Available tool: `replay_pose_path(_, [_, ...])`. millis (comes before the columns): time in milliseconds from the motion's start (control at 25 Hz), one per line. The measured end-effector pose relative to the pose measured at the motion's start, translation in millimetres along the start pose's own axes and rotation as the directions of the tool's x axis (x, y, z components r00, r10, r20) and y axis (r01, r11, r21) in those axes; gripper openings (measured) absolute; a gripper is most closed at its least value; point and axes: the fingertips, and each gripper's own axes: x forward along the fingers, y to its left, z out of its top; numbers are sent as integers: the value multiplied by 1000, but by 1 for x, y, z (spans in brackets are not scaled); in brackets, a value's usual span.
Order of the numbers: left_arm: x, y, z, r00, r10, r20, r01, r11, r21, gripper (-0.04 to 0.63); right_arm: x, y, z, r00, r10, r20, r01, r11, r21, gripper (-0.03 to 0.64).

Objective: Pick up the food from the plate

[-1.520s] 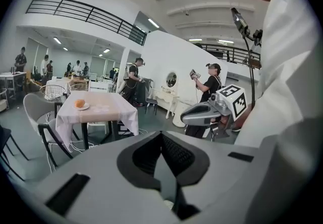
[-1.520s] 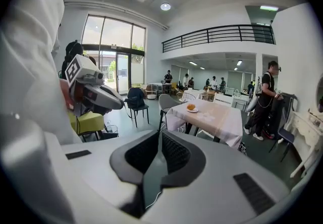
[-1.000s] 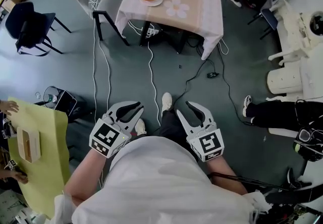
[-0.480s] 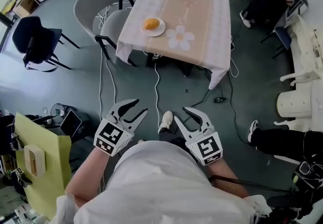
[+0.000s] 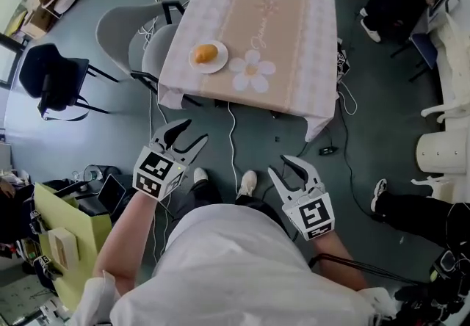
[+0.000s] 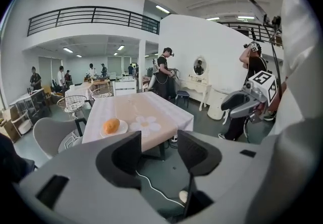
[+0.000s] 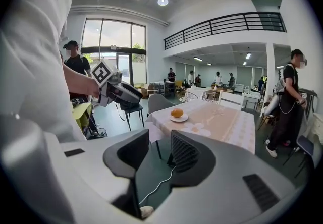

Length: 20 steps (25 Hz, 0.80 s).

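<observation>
An orange piece of food (image 5: 205, 52) lies on a small white plate (image 5: 218, 62) near the left edge of a table with a pale cloth (image 5: 294, 38). Both grippers hang over the floor, short of the table. My left gripper (image 5: 188, 133) is raised toward the table's near left corner; its jaws are opening, with nothing between them. My right gripper (image 5: 282, 166) is lower and further back, open and empty. The left gripper view shows the food (image 6: 111, 126) far ahead beyond the left gripper (image 6: 159, 155). The right gripper view has the food (image 7: 176, 112) well ahead of the right gripper (image 7: 159, 155).
Two grey chairs (image 5: 132, 31) stand at the table's left side and a black chair (image 5: 55, 78) further left. Cables (image 5: 233, 130) run over the floor under the table. A yellow-green board (image 5: 62, 233) sits at lower left. People stand at the room's edges.
The table has come nearer and lower in the head view. My left gripper has lifted forward and its jaws have spread. The right gripper keeps its place by the body.
</observation>
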Motion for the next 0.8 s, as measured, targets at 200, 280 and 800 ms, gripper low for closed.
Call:
replay_pose_path(200, [51,60,10,999,35,-38,-34,999,22,241,13,-32,5,999,-48,-16,49,999,18,135])
replay_pose_path(280, [74,87,13,998,39,-49,-37,998,47,253,21,-45,8,996,-81,-31,82,996,30,135])
replay_pose_path(800, [218,230,-13,965,-22,-260,66,984,163,336,98,-111,62,947,-308,-88,318,936,149,135])
